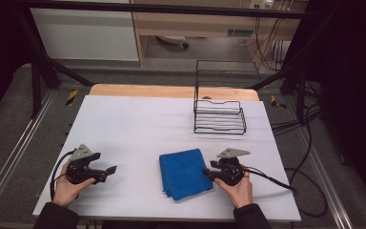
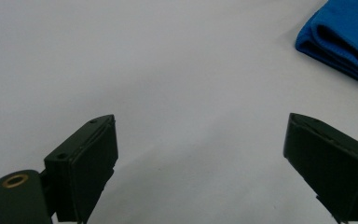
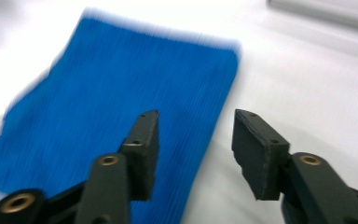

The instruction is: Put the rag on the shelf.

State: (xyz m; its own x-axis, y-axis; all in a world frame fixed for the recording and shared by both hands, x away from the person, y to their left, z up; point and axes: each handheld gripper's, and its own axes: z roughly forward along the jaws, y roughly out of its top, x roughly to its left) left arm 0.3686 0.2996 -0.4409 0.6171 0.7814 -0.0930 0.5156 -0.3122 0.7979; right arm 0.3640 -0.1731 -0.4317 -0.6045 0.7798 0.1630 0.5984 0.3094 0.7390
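Observation:
A folded blue cloth lies flat on the white table top, near the front edge. My right gripper sits at the cloth's right edge and points left at it. In the right gripper view the jaws stand apart above the edge of the cloth, and nothing is pinched between them. My left gripper rests at the front left of the table, well away from the cloth. Its jaws are wide open over bare table, with the cloth at the top right of that view.
A black wire basket stands at the back right of the table. Cables trail off the right side, and black frame posts flank the table. Bare white surface spans the left and middle.

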